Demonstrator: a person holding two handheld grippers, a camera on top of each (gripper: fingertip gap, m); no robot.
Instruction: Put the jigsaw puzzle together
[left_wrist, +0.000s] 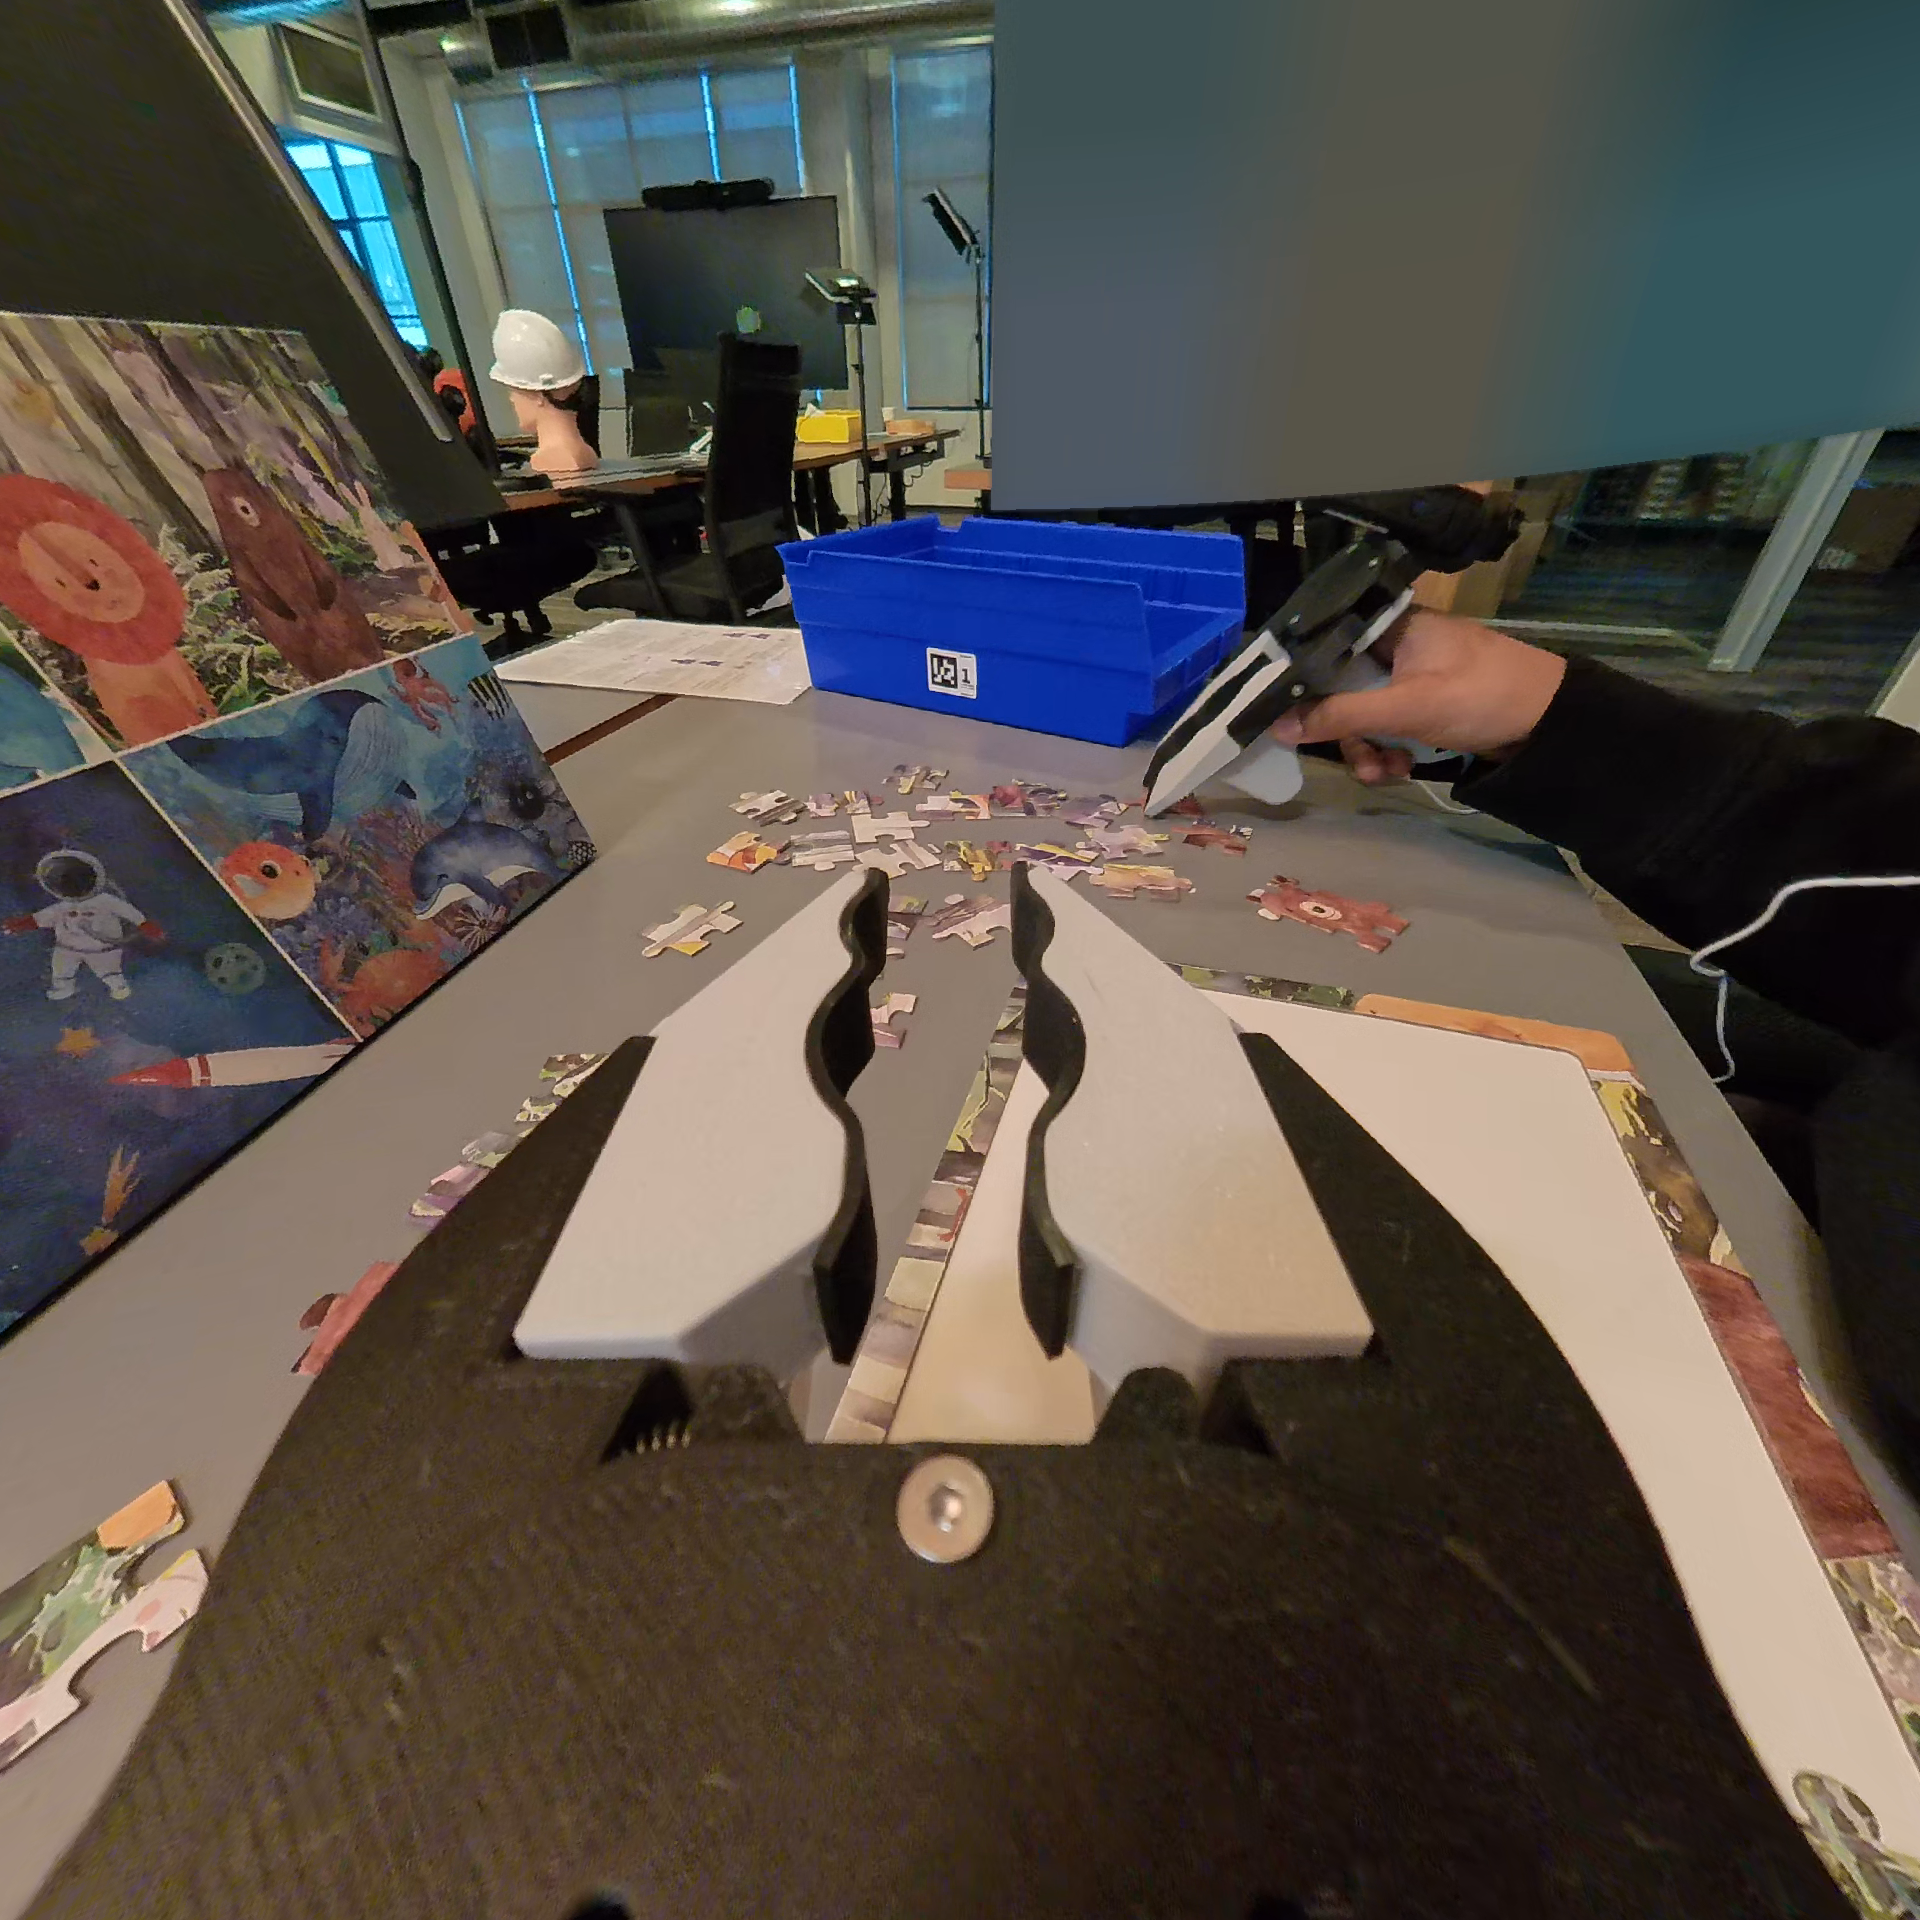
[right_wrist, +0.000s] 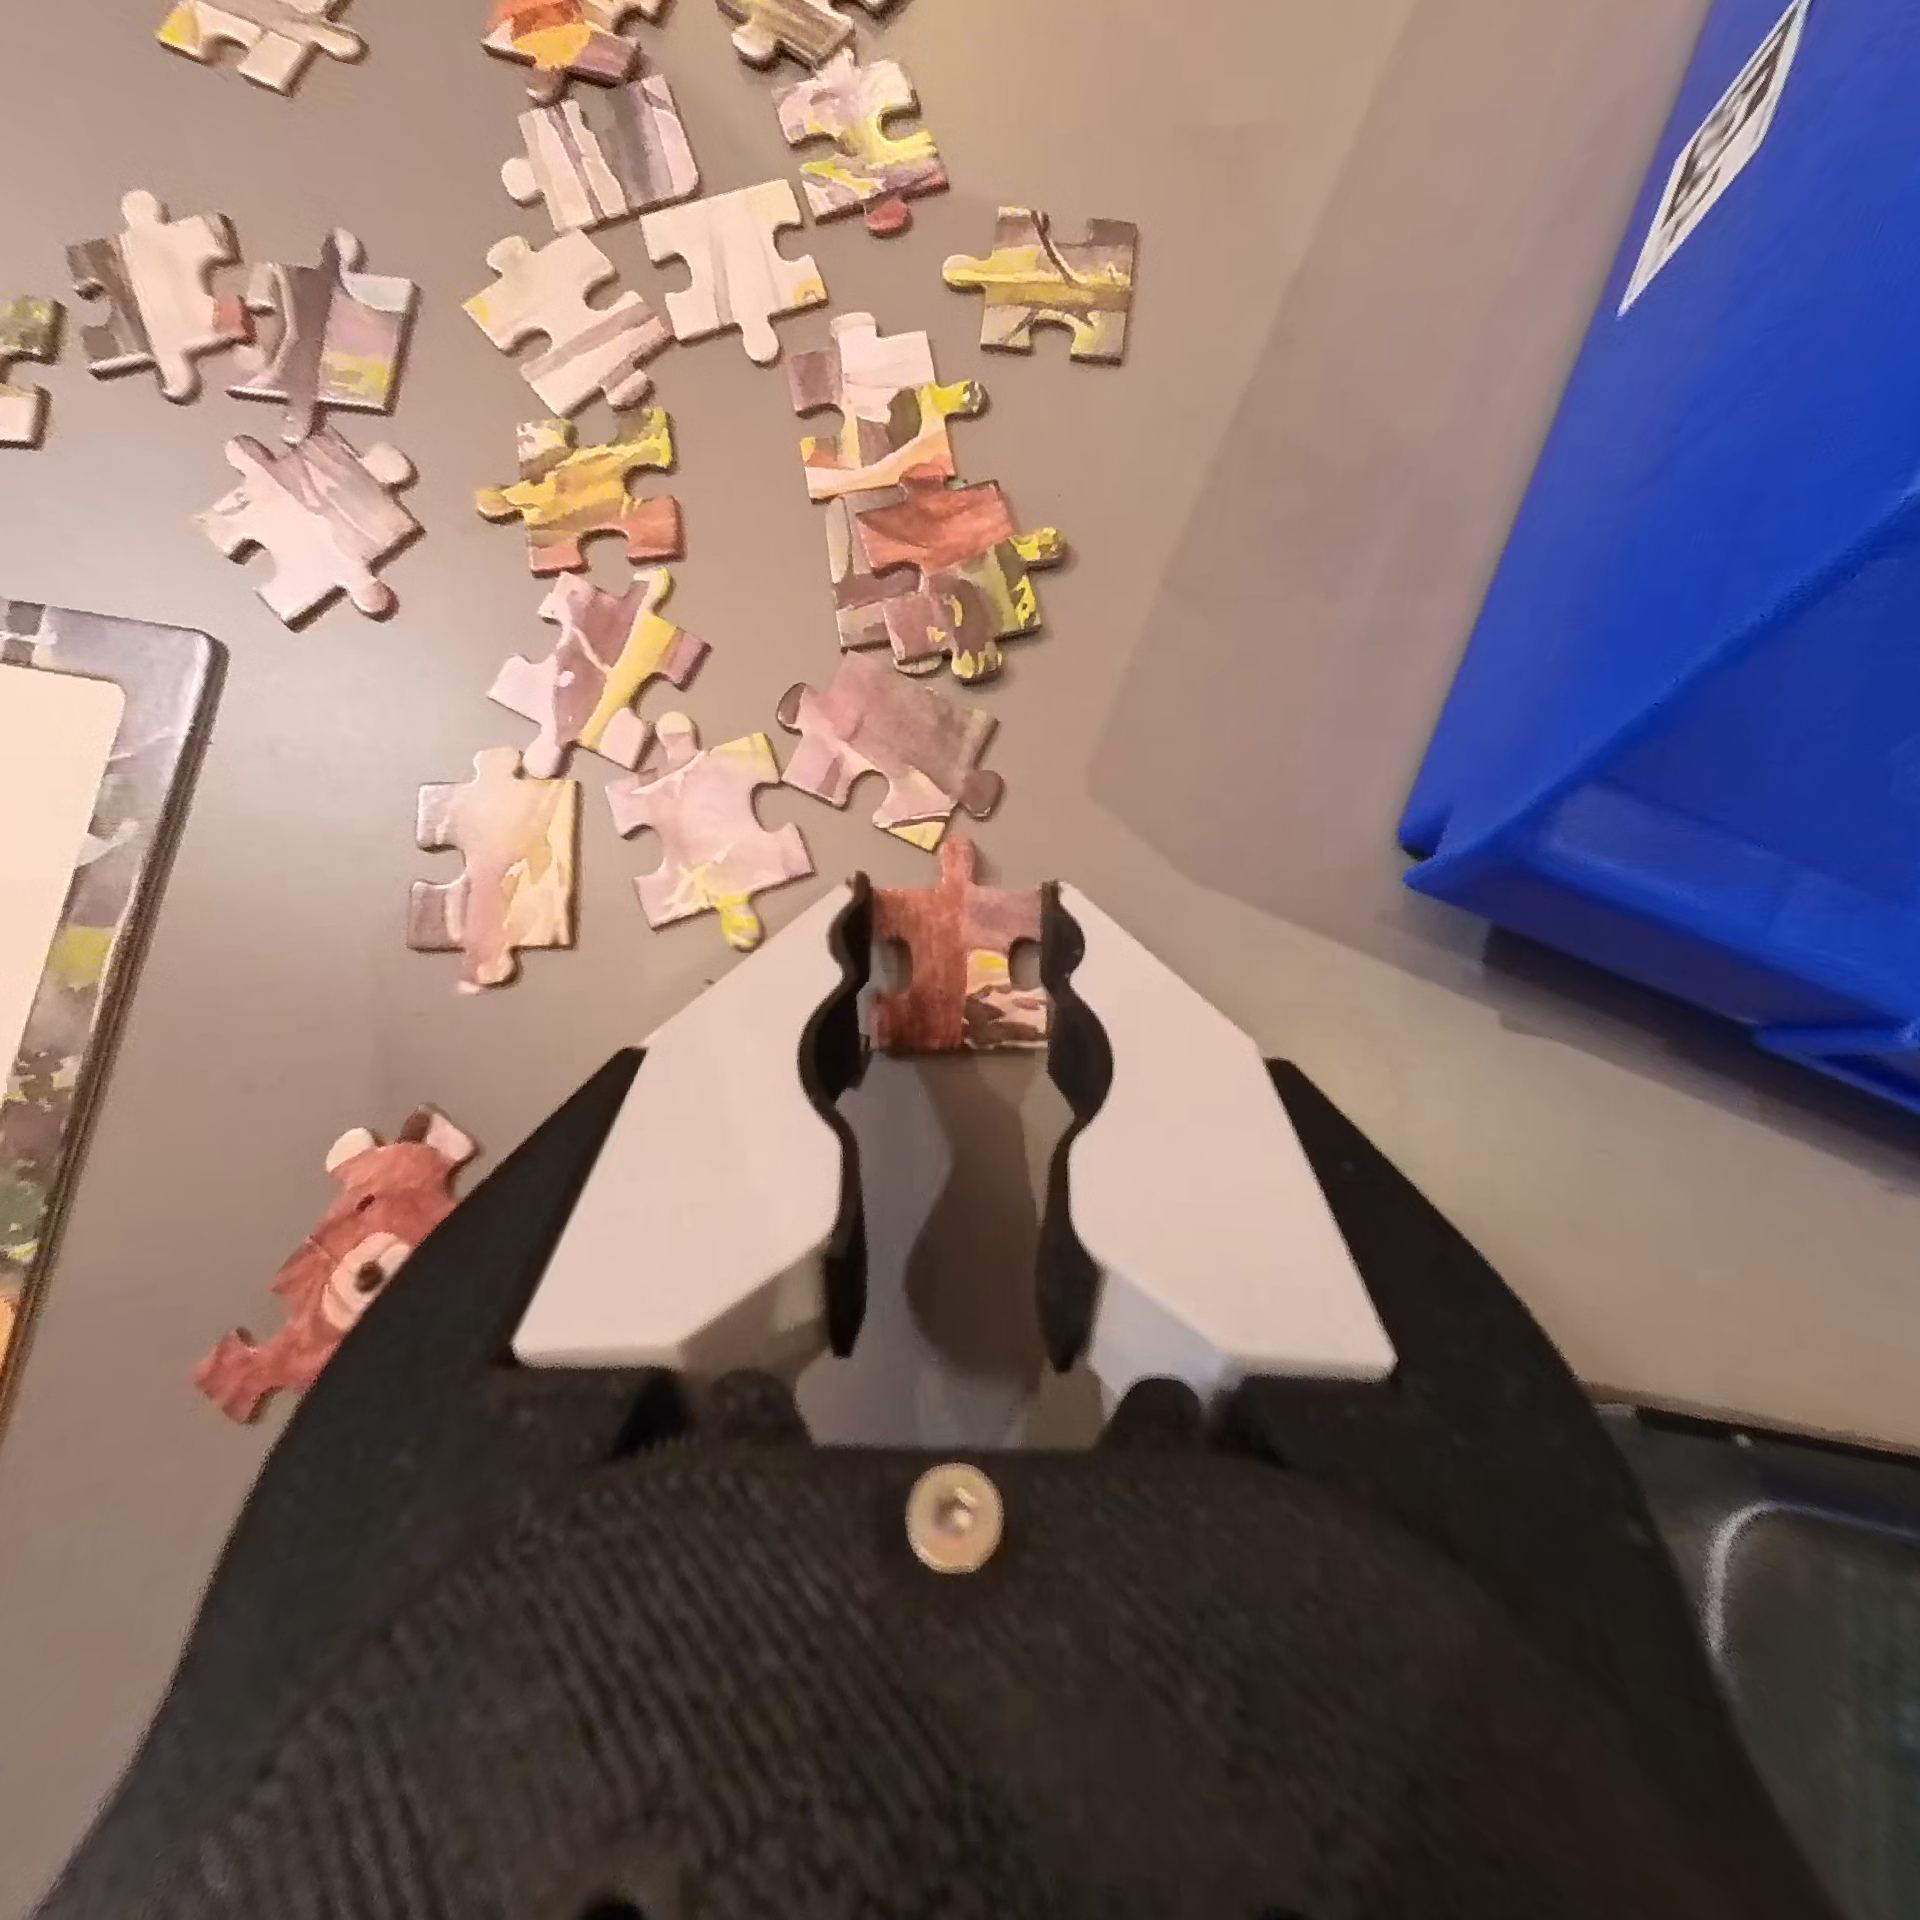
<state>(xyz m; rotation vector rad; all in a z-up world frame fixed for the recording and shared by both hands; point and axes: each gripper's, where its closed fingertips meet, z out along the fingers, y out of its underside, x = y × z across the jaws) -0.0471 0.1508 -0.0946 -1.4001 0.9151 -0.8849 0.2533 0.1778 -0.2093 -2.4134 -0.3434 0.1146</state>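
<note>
Loose jigsaw pieces (left_wrist: 935, 842) lie scattered on the grey table; they also show in the right wrist view (right_wrist: 582, 499). The puzzle tray (left_wrist: 1455, 1195), white inside with a printed border, lies at the right, with its corner in the right wrist view (right_wrist: 156, 727). My right gripper (right_wrist: 956, 914) is shut on a brown-and-grey puzzle piece (right_wrist: 951, 961), held edge to edge between its fingertips just above the table. It shows in the left wrist view (left_wrist: 1169, 795), tips down by the far pieces. My left gripper (left_wrist: 948, 883) is open and empty, hovering over the tray's left border.
A blue bin (left_wrist: 1018, 623) stands at the back of the table, close right of my right gripper (right_wrist: 1714, 623). A picture board (left_wrist: 208, 779) leans at the left. A joined brown bear piece group (left_wrist: 1330, 912) lies near the tray (right_wrist: 332, 1257). A paper sheet (left_wrist: 665, 655) lies behind. The left gripper's tips are roughly 35 cm from the right gripper's.
</note>
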